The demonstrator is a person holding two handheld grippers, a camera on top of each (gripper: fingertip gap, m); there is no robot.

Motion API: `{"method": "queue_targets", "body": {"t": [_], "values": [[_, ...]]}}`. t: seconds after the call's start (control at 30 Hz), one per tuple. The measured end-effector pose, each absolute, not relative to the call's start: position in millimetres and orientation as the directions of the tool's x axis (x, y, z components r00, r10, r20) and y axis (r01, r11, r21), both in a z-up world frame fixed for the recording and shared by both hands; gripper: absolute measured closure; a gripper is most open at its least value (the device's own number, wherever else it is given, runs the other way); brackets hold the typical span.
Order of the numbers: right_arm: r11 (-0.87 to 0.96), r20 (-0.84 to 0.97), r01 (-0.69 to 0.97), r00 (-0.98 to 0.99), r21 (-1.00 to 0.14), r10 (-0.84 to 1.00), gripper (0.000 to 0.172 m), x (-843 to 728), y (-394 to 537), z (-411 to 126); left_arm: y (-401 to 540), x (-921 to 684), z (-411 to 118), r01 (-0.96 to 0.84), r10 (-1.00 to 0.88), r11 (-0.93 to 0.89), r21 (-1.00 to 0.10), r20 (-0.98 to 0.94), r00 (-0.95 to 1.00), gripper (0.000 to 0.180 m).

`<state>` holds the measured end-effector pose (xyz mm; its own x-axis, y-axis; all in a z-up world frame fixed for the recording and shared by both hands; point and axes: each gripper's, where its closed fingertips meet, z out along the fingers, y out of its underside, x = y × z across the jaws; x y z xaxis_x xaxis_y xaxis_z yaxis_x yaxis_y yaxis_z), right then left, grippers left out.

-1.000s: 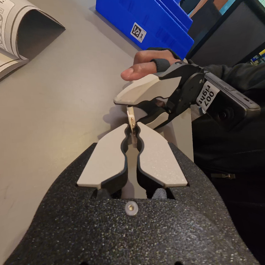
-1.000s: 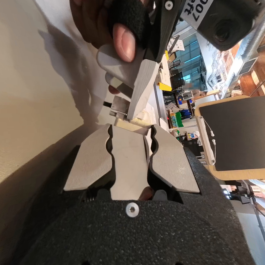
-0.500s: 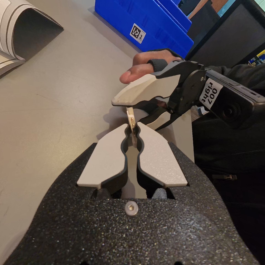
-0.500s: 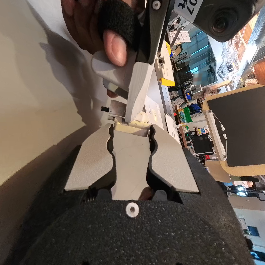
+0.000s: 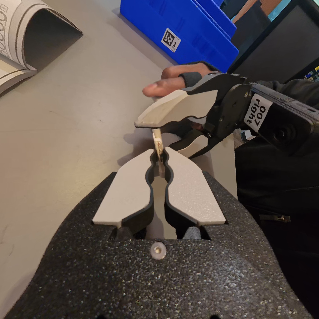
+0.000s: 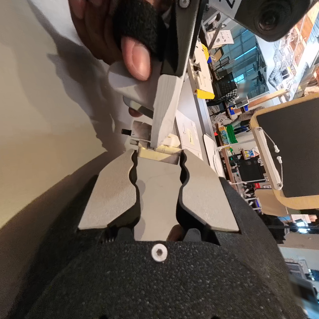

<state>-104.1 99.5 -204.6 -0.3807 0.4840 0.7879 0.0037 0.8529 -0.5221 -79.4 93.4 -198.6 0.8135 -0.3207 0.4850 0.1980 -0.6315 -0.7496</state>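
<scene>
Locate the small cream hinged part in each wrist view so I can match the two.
Left wrist view: cream hinged part seen edge-on, centre, upright between the left tool's tips and the right tool's fingers.
Right wrist view: seen broadside, centre, spanning the right tool's tips.
Shared landmark: the grey table.

Each gripper [image 5: 159, 151] is showing pale grey fingers [image 5: 127, 193] with wavy black inner edges, a speckled black body with one silver screw [image 5: 158, 252]; the person's hand [image 5: 174, 81] is wearing a black finger strap [image 5: 191, 78].
</scene>
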Motion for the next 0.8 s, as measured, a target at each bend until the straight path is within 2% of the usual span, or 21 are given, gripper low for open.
{"method": "queue_targets", "body": {"t": [0.1, 0.8], "values": [[0.838, 0.752, 0.045, -0.416, -0.544, 0.511, 0.113, -105.0, 102.1, -210.6, 93.3, -80.3, -197.3, 0.200, -0.322, -0.624, -0.755, 0.482, 0.815, 0.174], [0.871, 0.803, 0.008, -0.383, -0.491, 0.456, 0.121, -101.0, 106.3, -208.7, 100.2, -81.6, -202.8, 0.280, -0.315, -0.609, -0.742, 0.551, 0.773, 0.174]]}}
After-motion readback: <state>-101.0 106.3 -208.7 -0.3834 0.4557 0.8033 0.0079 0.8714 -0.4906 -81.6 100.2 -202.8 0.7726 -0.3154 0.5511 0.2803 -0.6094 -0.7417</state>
